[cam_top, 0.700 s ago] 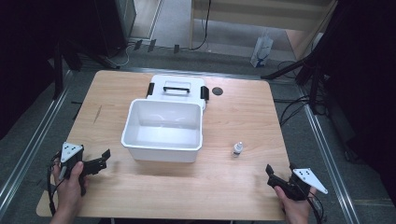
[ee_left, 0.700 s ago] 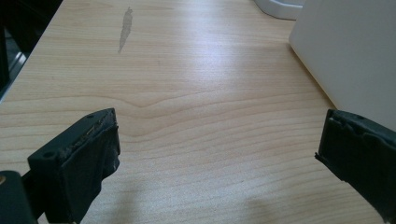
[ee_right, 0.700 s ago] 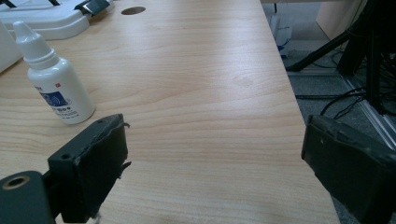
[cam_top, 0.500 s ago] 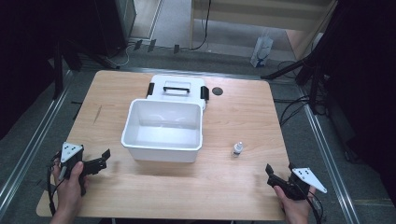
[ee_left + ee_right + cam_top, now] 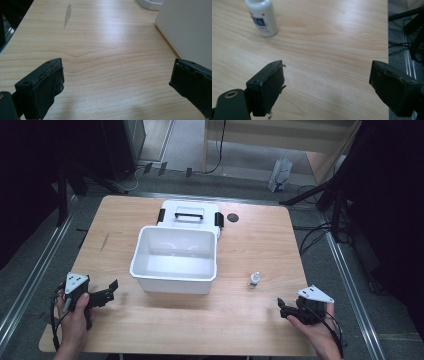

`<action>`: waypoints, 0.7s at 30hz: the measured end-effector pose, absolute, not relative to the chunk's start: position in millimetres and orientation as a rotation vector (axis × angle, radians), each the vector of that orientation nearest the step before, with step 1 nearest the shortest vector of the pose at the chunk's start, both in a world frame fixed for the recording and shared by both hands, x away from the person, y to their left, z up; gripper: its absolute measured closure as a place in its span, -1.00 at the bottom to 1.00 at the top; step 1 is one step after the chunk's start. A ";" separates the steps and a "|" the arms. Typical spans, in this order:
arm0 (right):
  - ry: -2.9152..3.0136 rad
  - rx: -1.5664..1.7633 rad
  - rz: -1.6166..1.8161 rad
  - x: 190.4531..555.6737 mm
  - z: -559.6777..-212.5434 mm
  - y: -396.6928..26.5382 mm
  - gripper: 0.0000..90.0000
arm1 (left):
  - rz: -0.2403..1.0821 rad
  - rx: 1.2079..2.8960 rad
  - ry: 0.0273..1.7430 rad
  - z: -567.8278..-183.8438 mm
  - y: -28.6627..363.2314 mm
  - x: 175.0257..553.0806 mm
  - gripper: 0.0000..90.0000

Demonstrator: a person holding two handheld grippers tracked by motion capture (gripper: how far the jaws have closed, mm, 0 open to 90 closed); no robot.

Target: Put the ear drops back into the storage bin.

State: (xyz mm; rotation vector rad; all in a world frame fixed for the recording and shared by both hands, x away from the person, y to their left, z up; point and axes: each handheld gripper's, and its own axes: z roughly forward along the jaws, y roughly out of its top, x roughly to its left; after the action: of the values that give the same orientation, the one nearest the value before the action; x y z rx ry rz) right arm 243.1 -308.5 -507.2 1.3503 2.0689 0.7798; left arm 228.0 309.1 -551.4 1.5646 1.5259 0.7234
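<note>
A white open bin [image 5: 175, 270] stands mid-table, its inside bare. Its lid [image 5: 190, 213], with a black handle, lies flat behind it. A small white bottle [image 5: 254, 280] stands upright to the right of the bin; the right gripper view has that bottle [image 5: 263, 16] ahead and to the left. My left gripper [image 5: 110, 291] rests near the front left corner, open, jaws toward the bin. In its own view the left gripper [image 5: 117, 75] holds nothing, and the bin's wall [image 5: 190, 27] rises at the right. My right gripper [image 5: 281, 309] sits open near the front right; its view shows the right gripper [image 5: 327, 72] with nothing between the jaws.
A small dark round disc [image 5: 232, 217] lies on the wooden table [image 5: 260, 340] beside the lid. A grey smear [image 5: 67, 15] marks the wood ahead of the left gripper. The table's right edge [image 5: 387, 37] is close, with cables on the floor beyond.
</note>
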 end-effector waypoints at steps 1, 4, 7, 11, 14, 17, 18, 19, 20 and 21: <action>2.099 1.342 0.750 245.3 -503.4 -306.2 -0.72 | 0.722 1.564 1.526 -551.4 309.2 228.0 -1.00; 2.189 1.316 0.655 253.6 -493.9 -301.0 -0.72 | 0.720 1.563 1.526 -551.3 309.3 228.0 -1.00; 2.286 1.305 0.553 263.3 -486.6 -296.7 -0.72 | 0.719 1.561 1.527 -551.4 309.4 228.0 -1.00; 2.371 1.313 0.401 276.1 -480.6 -287.0 -0.72 | 0.719 1.564 1.525 -551.4 309.4 228.2 -1.00; 2.422 1.320 0.331 282.6 -477.3 -281.2 -0.72 | 0.718 1.566 1.524 -551.3 309.4 228.2 -1.00; 2.523 1.287 0.178 296.0 -467.4 -269.5 -0.72 | 0.717 1.565 1.526 -551.4 309.5 228.3 -1.00; 2.546 1.284 0.148 299.4 -464.4 -266.6 -0.72 | 0.719 1.563 1.526 -551.5 309.4 228.4 -1.00; 2.571 1.290 0.118 302.7 -461.5 -263.6 -0.72 | 0.719 1.563 1.527 -551.4 309.5 228.4 -1.00; 2.594 1.291 0.099 305.1 -459.5 -261.3 -0.72 | 0.720 1.562 1.529 -551.4 309.5 228.5 -1.00; 2.622 1.273 0.070 308.8 -456.3 -257.3 -0.72 | 0.719 1.561 1.529 -551.4 309.5 228.6 -1.00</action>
State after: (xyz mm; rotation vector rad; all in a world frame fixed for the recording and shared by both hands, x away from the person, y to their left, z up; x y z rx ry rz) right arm 308.8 -257.3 -456.3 1.2731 2.6224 0.0703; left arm 228.6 309.5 -551.4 1.5607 1.5294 0.7188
